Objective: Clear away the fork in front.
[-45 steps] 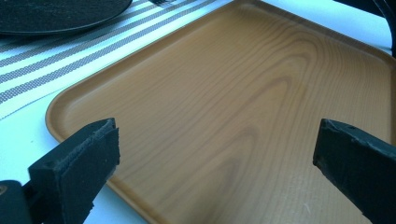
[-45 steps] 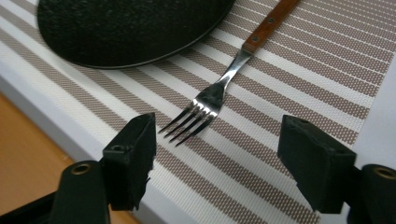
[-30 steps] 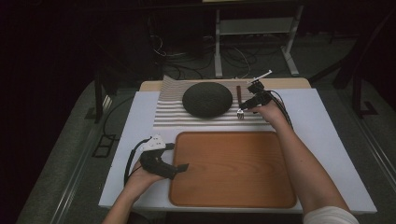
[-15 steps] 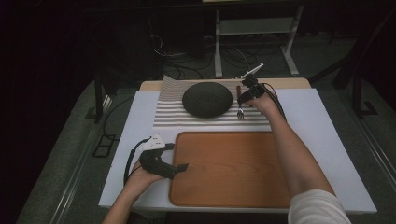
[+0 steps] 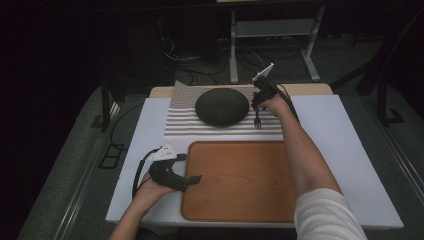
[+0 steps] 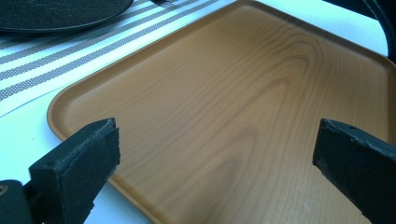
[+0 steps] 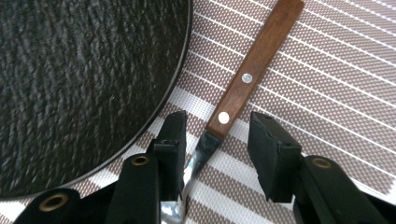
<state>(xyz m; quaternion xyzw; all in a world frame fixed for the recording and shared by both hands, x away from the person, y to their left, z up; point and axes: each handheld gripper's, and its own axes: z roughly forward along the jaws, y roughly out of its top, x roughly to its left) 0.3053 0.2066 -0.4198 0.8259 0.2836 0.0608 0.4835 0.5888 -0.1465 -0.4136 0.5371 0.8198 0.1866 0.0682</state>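
Wooden tray (image 5: pixel 240 180) lies bare; dark plate (image 5: pixel 222 106) beside fork (image 7: pixel 238 91).

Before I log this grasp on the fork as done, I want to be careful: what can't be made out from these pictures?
- Fork: in the right gripper view its tines run off the bottom edge, behind the right gripper; whether the pads press the neck is unclear.
- In the high view the fork is too small and the hand covers its handle.
- Plate: cut by that view's edges.
- Tray: near edge cut off in the left gripper view, between the left gripper fingers.
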